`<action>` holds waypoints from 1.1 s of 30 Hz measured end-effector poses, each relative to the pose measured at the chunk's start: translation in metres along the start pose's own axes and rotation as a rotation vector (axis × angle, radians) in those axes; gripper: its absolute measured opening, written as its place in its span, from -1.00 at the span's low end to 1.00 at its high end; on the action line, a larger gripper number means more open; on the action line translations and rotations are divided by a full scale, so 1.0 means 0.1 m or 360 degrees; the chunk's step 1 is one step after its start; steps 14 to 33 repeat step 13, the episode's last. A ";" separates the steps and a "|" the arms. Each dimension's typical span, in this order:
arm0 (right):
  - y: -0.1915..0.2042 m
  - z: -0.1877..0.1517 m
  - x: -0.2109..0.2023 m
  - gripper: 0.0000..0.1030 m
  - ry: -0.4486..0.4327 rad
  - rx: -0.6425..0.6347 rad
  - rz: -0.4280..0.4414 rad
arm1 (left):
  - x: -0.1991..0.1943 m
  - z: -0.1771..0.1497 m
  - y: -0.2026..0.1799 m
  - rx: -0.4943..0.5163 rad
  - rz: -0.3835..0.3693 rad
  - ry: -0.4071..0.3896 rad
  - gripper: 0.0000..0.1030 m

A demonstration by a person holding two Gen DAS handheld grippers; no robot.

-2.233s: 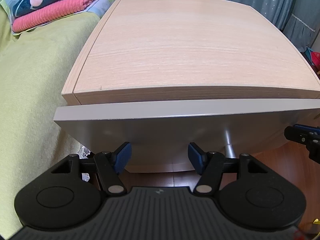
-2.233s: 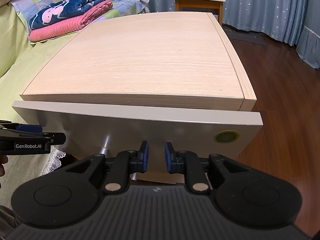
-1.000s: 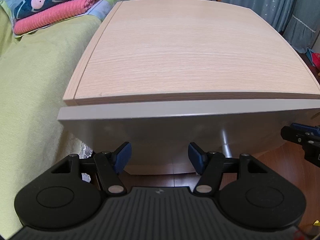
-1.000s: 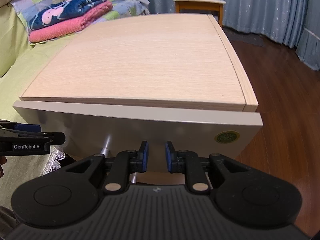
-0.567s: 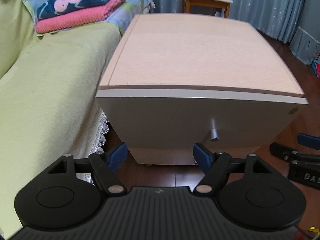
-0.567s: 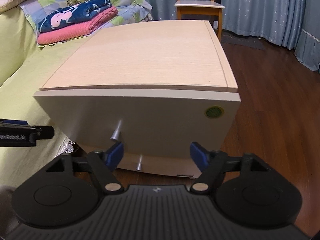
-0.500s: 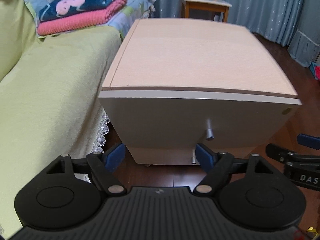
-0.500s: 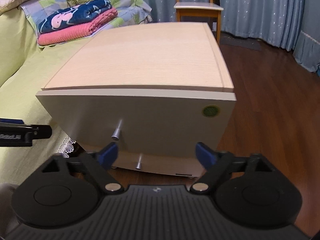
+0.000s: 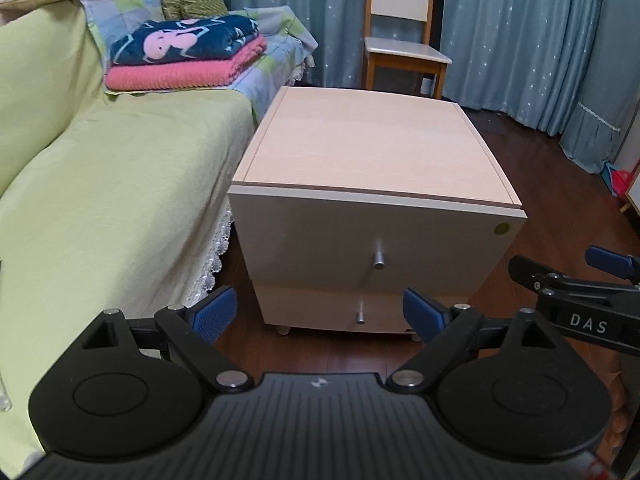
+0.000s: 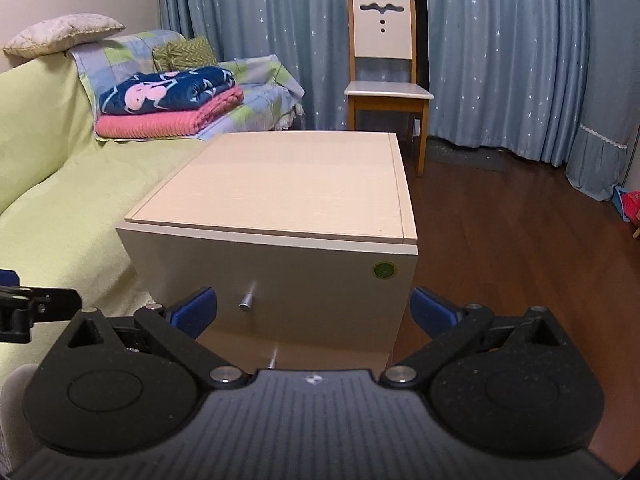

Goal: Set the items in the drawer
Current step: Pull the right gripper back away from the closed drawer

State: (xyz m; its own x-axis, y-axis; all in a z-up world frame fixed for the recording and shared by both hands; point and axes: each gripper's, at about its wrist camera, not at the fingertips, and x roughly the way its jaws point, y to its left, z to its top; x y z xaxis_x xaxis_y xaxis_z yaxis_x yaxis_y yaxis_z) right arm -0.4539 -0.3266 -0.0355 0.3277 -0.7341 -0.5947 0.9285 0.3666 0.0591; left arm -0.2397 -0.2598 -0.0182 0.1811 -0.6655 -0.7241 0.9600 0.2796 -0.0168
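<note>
A pale wooden nightstand stands on the dark floor beside the sofa. Its top drawer sits flush and closed, with a metal knob. A lower drawer shows its own small knob. My left gripper is open and empty, held back from the drawer front. My right gripper is open and empty too, also some way back. Each gripper shows at the edge of the other's view. No loose items are visible.
A sofa under a yellow-green cover runs along the left, with folded pink and navy blankets and cushions. A wooden chair stands behind the nightstand before blue curtains. Dark wood floor spreads to the right.
The top drawer went from slightly open to fully closed. Both grippers then pulled back from the nightstand and rose, and the right one opened its fingers wide.
</note>
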 end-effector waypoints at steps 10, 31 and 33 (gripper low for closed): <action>-0.02 -0.11 -0.23 0.98 -0.0034 -0.0026 0.0020 | -0.23 -0.11 -0.05 0.0017 0.0032 -0.0045 0.86; -0.04 -0.12 -0.26 0.98 -0.0038 -0.0017 0.0014 | -0.25 -0.10 -0.06 0.0022 0.0037 -0.0074 0.95; -0.04 -0.12 -0.26 0.98 -0.0038 -0.0017 0.0014 | -0.25 -0.10 -0.06 0.0022 0.0037 -0.0074 0.95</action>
